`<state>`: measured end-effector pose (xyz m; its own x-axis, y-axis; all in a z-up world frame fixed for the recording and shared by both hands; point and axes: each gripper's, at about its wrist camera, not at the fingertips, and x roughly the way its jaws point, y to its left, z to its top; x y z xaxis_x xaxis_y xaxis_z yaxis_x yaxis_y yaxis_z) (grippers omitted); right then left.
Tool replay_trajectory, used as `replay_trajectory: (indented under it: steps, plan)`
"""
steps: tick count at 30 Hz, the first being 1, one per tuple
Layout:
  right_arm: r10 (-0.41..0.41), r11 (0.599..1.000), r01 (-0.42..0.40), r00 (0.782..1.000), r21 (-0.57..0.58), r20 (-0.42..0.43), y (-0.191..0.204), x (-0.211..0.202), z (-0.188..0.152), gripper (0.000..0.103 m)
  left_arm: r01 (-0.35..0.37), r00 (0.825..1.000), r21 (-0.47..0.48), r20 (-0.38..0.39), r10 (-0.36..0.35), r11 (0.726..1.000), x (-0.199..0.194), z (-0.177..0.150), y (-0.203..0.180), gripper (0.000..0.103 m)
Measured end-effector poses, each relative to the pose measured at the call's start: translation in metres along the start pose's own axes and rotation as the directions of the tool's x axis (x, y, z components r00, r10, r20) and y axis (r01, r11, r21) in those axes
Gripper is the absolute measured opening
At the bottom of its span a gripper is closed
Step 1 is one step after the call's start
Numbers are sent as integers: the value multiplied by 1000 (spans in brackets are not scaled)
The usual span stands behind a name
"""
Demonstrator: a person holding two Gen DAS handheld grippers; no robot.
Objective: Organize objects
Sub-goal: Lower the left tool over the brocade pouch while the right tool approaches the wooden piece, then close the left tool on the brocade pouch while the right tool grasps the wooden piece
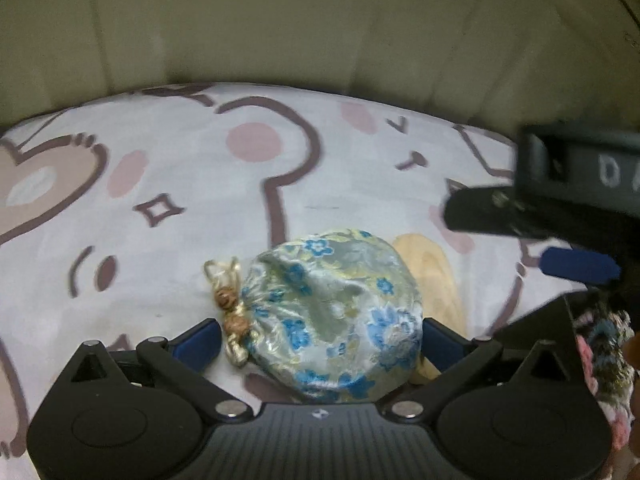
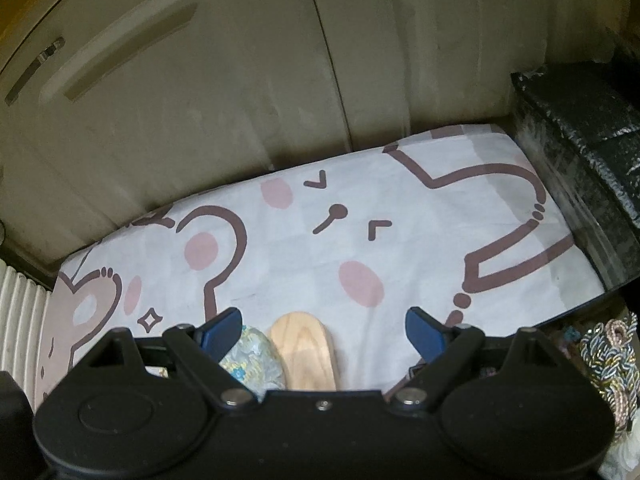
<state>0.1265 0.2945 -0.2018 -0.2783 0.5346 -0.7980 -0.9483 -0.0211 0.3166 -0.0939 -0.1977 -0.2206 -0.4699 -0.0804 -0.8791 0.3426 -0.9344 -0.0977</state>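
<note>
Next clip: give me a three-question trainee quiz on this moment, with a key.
1. True or false: the left gripper is shut on the pouch.
2. What lies beside the pouch on the sheet? A) wooden piece B) spoon C) book
3. Fill in: the right gripper's jaws are ____.

Key: 1 false: its jaws stand wide either side of the pouch. 2 A, the wooden piece. 3 open.
</note>
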Motion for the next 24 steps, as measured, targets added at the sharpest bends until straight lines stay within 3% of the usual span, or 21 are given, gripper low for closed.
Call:
replay_trajectory:
  steps: [5, 13, 18, 20, 23, 24]
  plan:
    - [-6, 1000, 6, 1000, -4, -16, 3, 7, -3, 89, -162, 987, 67, 8, 162, 985, -2, -5, 20, 103]
    - [-20, 992, 15, 999, -124, -44, 25, 25, -16, 82, -126, 992, 64, 14, 125, 990, -8, -5, 60, 103]
    - [-74, 972, 53, 994, -229, -84, 34, 37, -23, 79, -126, 991, 169, 65, 116, 977, -4, -2, 54, 103]
    - [-96, 958, 70, 992, -278, -81, 38, 38, -26, 79, -118, 991, 182, 85, 104, 976, -2, 0, 51, 103]
    - [-101, 938, 72, 992, -339, -70, 41, 39, -28, 67, -95, 990, 175, 119, 75, 980, -1, 4, 49, 103]
    - [-99, 935, 70, 993, -347, -65, 42, 39, -28, 68, -88, 989, 174, 131, 65, 981, -1, 5, 49, 103]
